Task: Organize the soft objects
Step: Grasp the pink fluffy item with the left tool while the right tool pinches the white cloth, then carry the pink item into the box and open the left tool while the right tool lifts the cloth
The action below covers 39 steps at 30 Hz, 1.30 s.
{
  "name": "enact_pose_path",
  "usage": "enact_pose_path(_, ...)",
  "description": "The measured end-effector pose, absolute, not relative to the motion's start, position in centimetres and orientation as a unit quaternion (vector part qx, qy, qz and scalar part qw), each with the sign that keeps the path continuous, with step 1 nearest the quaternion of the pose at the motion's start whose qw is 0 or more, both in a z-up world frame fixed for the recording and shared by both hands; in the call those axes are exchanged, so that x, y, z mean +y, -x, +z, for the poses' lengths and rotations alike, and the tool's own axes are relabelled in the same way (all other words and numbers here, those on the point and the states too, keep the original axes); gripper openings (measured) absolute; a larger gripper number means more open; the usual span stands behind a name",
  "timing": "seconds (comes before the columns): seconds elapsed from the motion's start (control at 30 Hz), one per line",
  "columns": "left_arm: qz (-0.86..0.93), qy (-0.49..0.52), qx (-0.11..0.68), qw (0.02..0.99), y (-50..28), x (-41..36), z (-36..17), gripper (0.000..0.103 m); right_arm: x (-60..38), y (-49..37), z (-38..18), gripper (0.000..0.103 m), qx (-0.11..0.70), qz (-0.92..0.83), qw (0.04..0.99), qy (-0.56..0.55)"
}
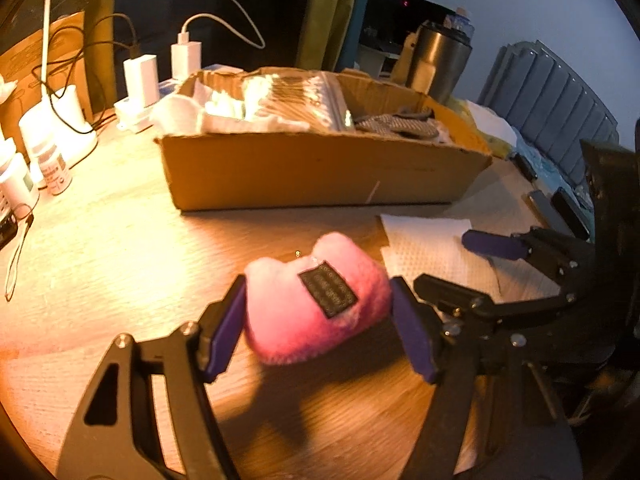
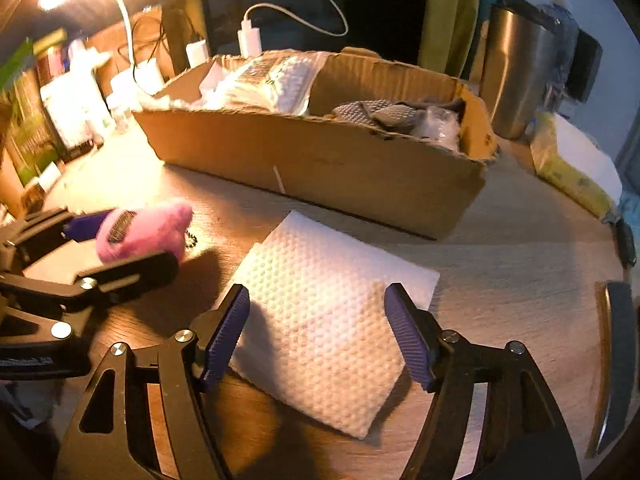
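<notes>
A pink plush toy point(image 1: 288, 320) with a black patch sits between the purple pads of my left gripper point(image 1: 320, 328), and both pads touch its sides. In the right wrist view the toy point(image 2: 152, 228) shows at the left inside that gripper point(image 2: 120, 240), a small chain hanging from it. My right gripper point(image 2: 316, 334) stands open low over a white paper towel point(image 2: 328, 320) lying flat on the wooden table, its pads wide of the sheet's middle. The left wrist view shows this gripper point(image 1: 442, 258) over the towel point(image 1: 424, 240). Behind stands a cardboard box point(image 1: 320, 176) holding bagged white pads and grey cloth.
A steel tumbler point(image 2: 516, 80) stands at the box's point(image 2: 320, 168) right end, with a yellow tissue pack point(image 2: 568, 168) beside it. Chargers with cables point(image 1: 186, 56) and white bottles point(image 1: 52, 164) crowd the back left. Dark flat items point(image 2: 616, 340) lie along the table's right edge.
</notes>
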State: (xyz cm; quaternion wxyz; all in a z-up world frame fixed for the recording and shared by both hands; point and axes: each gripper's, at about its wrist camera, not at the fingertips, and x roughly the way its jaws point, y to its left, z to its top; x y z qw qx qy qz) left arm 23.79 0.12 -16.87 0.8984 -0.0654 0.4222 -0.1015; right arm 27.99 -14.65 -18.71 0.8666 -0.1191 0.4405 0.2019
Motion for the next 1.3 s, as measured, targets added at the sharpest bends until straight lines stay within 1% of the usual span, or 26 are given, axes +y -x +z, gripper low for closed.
enact_pose_path(0.4, -0.081, 0.072, 0.415, 0.903, -23.3, 1.4, -16.7, 0.07, -14.2, -28.0, -18.8, 0.075, 0.436, 0.191, 0.872, 0.119)
enact_pose_path(0.43, -0.08, 0.071, 0.415, 0.903, -23.3, 1.4, -16.6, 0.07, -14.2, -27.9, -18.9, 0.075, 0.433, 0.19, 0.873, 0.118)
enact_pose_path(0.47, -0.08, 0.07, 0.415, 0.904, -23.2, 1.4, -16.6, 0.07, -14.2, -27.8, -18.9, 0.072, 0.431, 0.192, 0.874, 0.119)
enact_pose_path(0.5, -0.08, 0.069, 0.414, 0.904, -23.2, 1.4, -16.5, 0.07, -14.2, -27.6, -18.8, 0.066, 0.429, 0.197, 0.873, 0.12)
enact_pose_path(0.53, -0.079, 0.068, 0.413, 0.905, -23.1, 1.4, -16.4, 0.07, -14.1, -27.4, -18.8, 0.063, 0.427, 0.203, 0.873, 0.121)
enact_pose_path(0.6, -0.079, 0.066, 0.411, 0.906, -23.1, 1.4, -16.2, 0.07, -14.0, -27.1, -18.7, 0.047, 0.424, 0.215, 0.871, 0.123)
enact_pose_path(0.63, -0.079, 0.065, 0.41, 0.906, -23.0, 1.3, -16.1, 0.07, -13.9, -27.0, -18.7, 0.042, 0.423, 0.221, 0.87, 0.122)
enact_pose_path(0.67, -0.08, 0.064, 0.408, 0.907, -22.9, 1.3, -15.9, 0.07, -14.0, -26.9, -18.6, 0.033, 0.423, 0.225, 0.87, 0.119)
enact_pose_path(0.7, -0.08, 0.064, 0.407, 0.908, -22.9, 1.2, -15.8, 0.07, -14.0, -26.9, -18.6, 0.021, 0.423, 0.229, 0.869, 0.116)
enact_pose_path(0.73, -0.08, 0.063, 0.406, 0.908, -22.9, 1.1, -15.7, 0.07, -14.2, -26.8, -18.5, 0.015, 0.425, 0.235, 0.867, 0.109)
enact_pose_path(0.8, -0.081, 0.062, 0.404, 0.909, -22.9, 1.0, -15.4, 0.07, -14.6, -26.8, -18.5, 0.01, 0.428, 0.242, 0.865, 0.1)
enact_pose_path(1.3, -0.092, 0.043, 0.378, 0.92, -23.4, -1.4, -12.4, 0.07, -19.5, -26.3, -14.1, 0.009, 0.372, 0.235, 0.896, 0.057)
